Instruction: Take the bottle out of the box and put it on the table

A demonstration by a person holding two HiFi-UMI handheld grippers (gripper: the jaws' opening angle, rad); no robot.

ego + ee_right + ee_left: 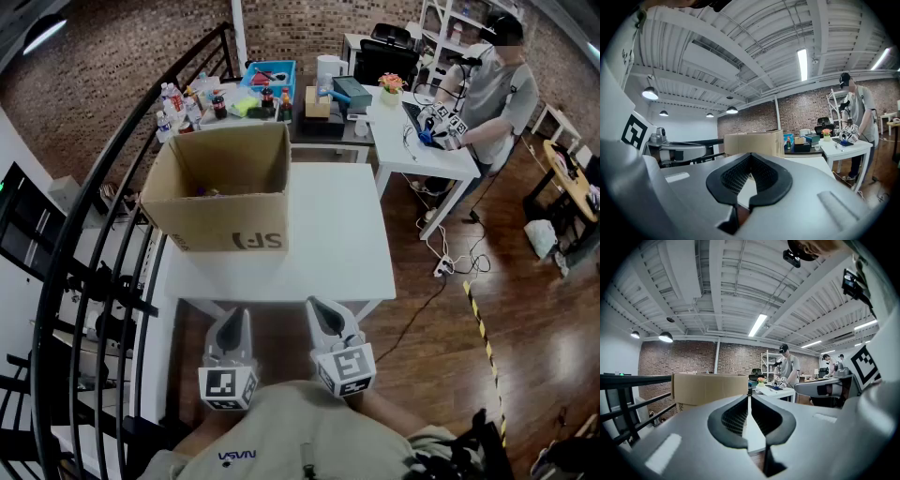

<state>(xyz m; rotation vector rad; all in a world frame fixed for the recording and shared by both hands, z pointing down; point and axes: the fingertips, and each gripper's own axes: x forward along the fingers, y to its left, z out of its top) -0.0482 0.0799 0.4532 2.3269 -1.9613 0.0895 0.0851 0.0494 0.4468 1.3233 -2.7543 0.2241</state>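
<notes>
An open cardboard box [225,220] stands on the left part of the white table [328,244]. Its near wall hides most of the inside, and I cannot make out a bottle in it. My left gripper [232,319] and right gripper [322,309] hover side by side close to my body, just short of the table's front edge. Both point toward the table. The left gripper [749,401] is shut with nothing in it, and the box [710,387] is ahead of it to the left. The right gripper [750,161] is also shut and empty, with the box [752,143] straight ahead.
A black stair railing [103,234] runs along the left. Behind the box is a cluttered table with bottles [187,103] and a blue bin [272,75]. A person [492,89] works at a white desk [412,141] at the right. A cable [450,262] lies on the wooden floor.
</notes>
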